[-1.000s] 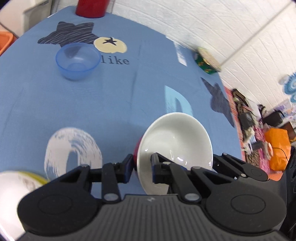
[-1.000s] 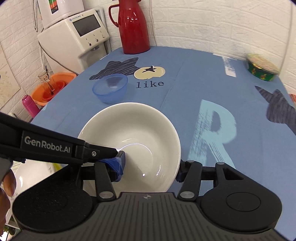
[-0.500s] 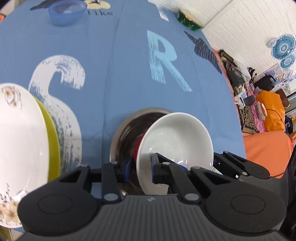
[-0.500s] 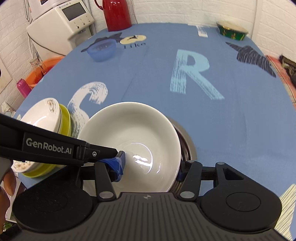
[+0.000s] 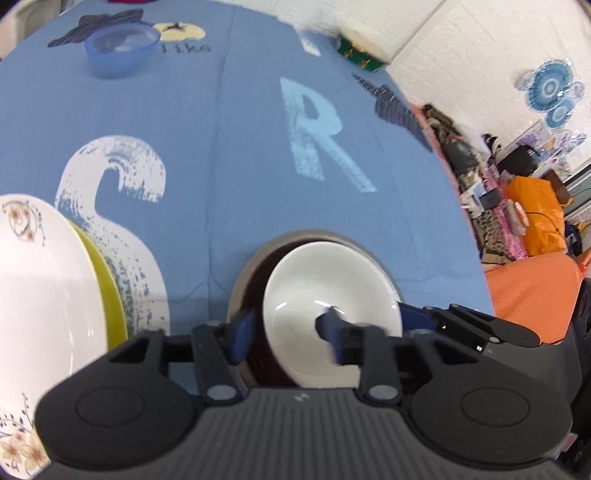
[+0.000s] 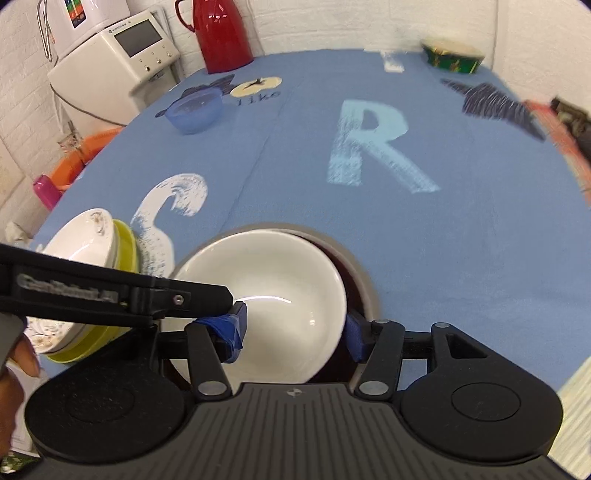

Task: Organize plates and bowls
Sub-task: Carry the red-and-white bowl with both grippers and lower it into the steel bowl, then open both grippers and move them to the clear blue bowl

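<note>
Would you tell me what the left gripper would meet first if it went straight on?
The white bowl: the left gripper already straddles its rim, one finger inside. Beyond it comes the steel bowl wall, though depth is unclear.

It looked like a lived-in home. The surface [image 6: 461, 236] wore a blue printed cloth, with a red jug [image 6: 221, 35] and a white water dispenser [image 6: 122, 62] against white brick walls. Stacked plates [image 5: 44, 288] sat on it, and cluttered belongings [image 5: 517, 192] and paper fans [image 5: 550, 92] filled the room beyond.
</note>
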### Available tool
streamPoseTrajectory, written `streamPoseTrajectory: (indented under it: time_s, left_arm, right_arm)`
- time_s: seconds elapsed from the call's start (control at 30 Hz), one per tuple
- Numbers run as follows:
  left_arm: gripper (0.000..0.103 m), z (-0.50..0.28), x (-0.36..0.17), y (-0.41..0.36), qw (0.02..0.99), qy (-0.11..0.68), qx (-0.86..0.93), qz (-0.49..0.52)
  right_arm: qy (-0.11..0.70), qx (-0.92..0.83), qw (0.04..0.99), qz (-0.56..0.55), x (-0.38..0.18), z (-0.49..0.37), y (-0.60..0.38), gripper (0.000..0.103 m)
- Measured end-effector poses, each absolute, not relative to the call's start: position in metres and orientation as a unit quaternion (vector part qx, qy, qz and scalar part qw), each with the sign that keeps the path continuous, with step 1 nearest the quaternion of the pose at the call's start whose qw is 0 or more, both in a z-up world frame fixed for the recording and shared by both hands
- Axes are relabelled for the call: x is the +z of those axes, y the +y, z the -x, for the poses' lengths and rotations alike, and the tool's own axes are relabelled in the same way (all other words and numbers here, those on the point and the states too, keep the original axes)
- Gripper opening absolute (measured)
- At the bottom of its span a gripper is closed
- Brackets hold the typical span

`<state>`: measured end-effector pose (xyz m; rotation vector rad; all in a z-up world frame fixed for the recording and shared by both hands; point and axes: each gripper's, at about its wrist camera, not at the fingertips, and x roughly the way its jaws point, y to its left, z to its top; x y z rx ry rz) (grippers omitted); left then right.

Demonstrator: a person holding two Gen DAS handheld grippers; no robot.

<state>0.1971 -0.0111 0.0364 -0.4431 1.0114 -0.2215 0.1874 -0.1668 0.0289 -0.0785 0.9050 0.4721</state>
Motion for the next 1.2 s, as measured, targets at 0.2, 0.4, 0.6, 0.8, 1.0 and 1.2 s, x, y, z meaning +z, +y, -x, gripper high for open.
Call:
streamPoseTrajectory:
  time_s: [0.2, 0.4, 0.6, 0.8, 1.0, 1.2]
  left_arm:
    - [0.055, -0.186, 0.064, -0.007, 0.883, 0.426, -0.097, 0.172]
    - [0.059, -0.188, 0.071, 0.014, 0.896, 0.413, -0.072, 0.144]
    - [0.061, -0.197, 0.067, 0.061, 0.901, 0.413, -0.022, 0.132]
    - [0.061, -0.215, 0.068, 0.116, 0.903, 0.409, 0.026, 0.131]
    - [0.062, -0.244, 0.072, 0.175, 0.903, 0.397, 0.076, 0.145]
    - [0.062, -0.289, 0.065, 0.217, 0.894, 0.403, 0.096, 0.171]
  right_arm:
    - [0.407, 0.213, 0.888, 0.021, 0.047, -0.181, -0.186, 0.042]
    - [0.406, 0.22, 0.887, 0.0, 0.05, -0.185, -0.186, 0.043]
    - [0.411, 0.231, 0.882, -0.001, 0.053, -0.205, -0.169, 0.044]
    - [0.425, 0.254, 0.869, -0.011, 0.055, -0.235, -0.139, 0.045]
    - [0.44, 0.271, 0.856, 0.003, 0.054, -0.273, -0.095, 0.046]
    - [0.444, 0.292, 0.847, 0.024, 0.054, -0.318, -0.035, 0.047]
